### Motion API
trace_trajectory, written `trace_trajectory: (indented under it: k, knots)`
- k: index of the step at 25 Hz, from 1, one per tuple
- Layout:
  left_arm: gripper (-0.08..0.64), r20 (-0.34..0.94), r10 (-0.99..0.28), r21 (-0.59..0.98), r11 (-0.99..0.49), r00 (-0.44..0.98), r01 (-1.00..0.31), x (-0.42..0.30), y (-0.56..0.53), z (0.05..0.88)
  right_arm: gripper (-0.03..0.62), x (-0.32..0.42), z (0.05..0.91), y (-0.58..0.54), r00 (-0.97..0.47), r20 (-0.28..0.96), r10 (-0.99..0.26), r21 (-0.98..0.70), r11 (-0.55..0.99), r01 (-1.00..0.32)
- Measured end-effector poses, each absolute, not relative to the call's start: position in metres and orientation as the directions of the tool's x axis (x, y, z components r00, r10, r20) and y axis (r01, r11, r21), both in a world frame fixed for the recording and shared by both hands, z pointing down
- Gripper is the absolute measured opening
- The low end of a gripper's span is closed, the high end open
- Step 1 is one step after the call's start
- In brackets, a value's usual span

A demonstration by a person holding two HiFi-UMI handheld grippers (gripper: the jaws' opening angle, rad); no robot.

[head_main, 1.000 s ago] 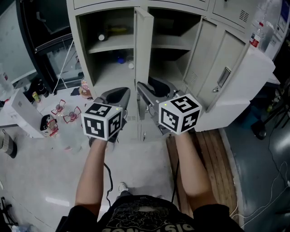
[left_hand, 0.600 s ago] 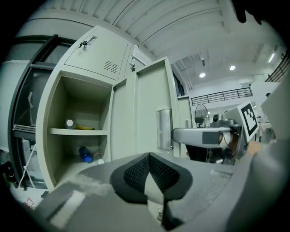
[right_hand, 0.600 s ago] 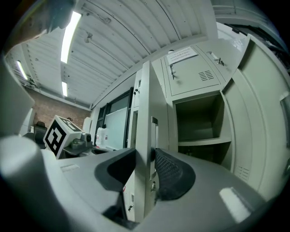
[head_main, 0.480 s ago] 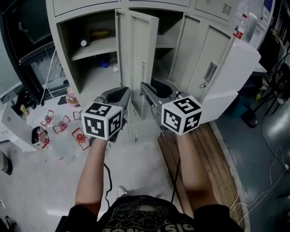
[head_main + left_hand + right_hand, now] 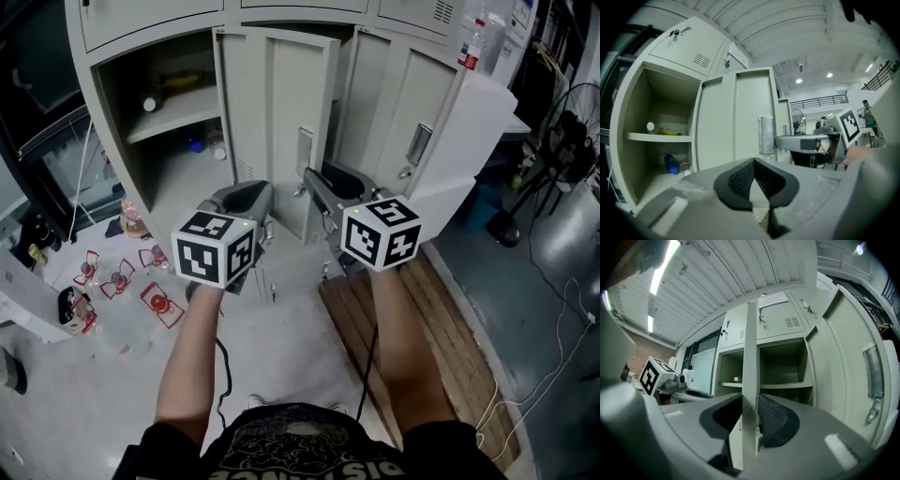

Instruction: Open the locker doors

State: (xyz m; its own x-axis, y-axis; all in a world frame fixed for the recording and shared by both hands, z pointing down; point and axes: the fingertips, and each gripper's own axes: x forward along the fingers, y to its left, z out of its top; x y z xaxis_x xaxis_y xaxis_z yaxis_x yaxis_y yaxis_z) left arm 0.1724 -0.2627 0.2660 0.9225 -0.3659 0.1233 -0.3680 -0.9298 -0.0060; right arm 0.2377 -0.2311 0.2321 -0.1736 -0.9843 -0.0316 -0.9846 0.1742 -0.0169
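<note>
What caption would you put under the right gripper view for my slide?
The right tool, its jaws just closing in, grips the edge of a locker door, with open shelves behind.

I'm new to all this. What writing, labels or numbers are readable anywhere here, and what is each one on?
No text reads clearly.
Paper notice on the upper locker door: print too small to read.
Shirt print: cut off at the head view's bottom edge, unreadable.
Bottle label: too small to read.
Marker cubes, left and right: black-and-white square patterns, no letters.
</note>
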Motion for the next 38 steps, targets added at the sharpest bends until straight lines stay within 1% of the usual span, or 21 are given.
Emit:
trace_trajectory:
  k: [8,14,18,23,33,38]
  knots:
    - [0.003,0.128,-0.306,-0.024,-0.952,0.943,-0.306,0.193,-0.261,0.266,0.109,0.246,0.231,-0.23,-0.141,-0.039,-0.989,-0.016,0.141,-0.99]
    - [0.003,0.133,-0.311,-0.024,-0.95,0.941,-0.31,0.194,-0.26,0.266,0.11,0.247,0.23,-0.228,-0.135,-0.046,-0.99,-0.01,0.136,-0.991]
    - [0.003,0.134,-0.343,-0.021,-0.939,0.93,-0.344,0.188,-0.259,0.268,0.11,0.243,0.231,-0.227,-0.154,-0.043,-0.987,-0.003,0.154,-0.988]
    - [0.003,0.137,-0.402,-0.018,-0.915,0.905,-0.404,0.178,-0.256,0.269,0.138,0.24,0.234,-0.223,-0.195,-0.035,-0.98,-0.002,0.195,-0.981]
    - [0.003,0.148,-0.523,-0.017,-0.85,0.839,-0.527,0.156,-0.24,0.273,0.138,0.246,0.242,-0.207,-0.242,-0.033,-0.97,-0.028,0.243,-0.97]
    - [0.003,0.154,-0.578,-0.013,-0.812,0.801,-0.584,0.149,-0.229,0.279,0.138,0.242,0.247,-0.196,-0.293,-0.034,-0.956,-0.036,0.294,-0.955]
